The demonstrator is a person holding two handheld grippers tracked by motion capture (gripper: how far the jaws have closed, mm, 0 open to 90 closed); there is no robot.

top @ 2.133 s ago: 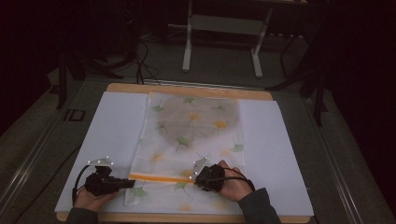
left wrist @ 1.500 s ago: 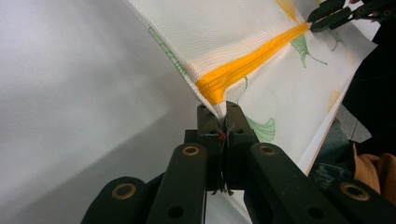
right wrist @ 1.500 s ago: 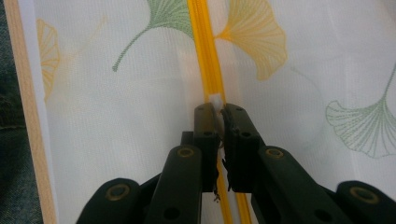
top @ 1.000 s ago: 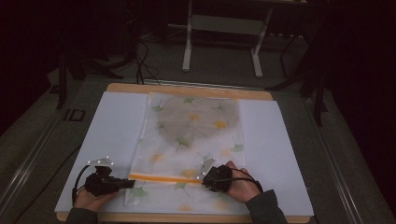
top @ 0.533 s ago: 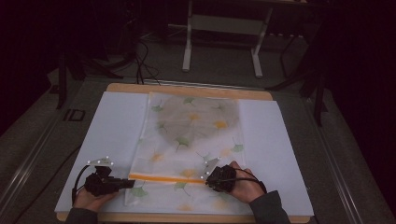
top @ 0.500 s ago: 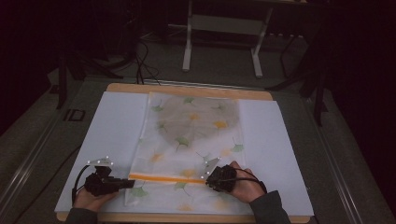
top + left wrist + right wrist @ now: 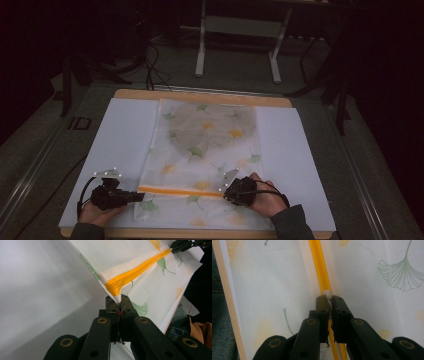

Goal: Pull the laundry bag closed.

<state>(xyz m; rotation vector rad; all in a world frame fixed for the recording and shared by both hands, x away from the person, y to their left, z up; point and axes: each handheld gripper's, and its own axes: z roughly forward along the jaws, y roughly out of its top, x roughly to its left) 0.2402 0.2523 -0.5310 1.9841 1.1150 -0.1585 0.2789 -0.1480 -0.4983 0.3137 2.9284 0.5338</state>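
Zipping the mesh bag: left gripper pinching its corner, right gripper clamping the slider (zipper mostly run, short stretch remaining).

White sheet covering a wooden-edged table; grey metal stand on the floor beyond the far edge; dark cables to its left.
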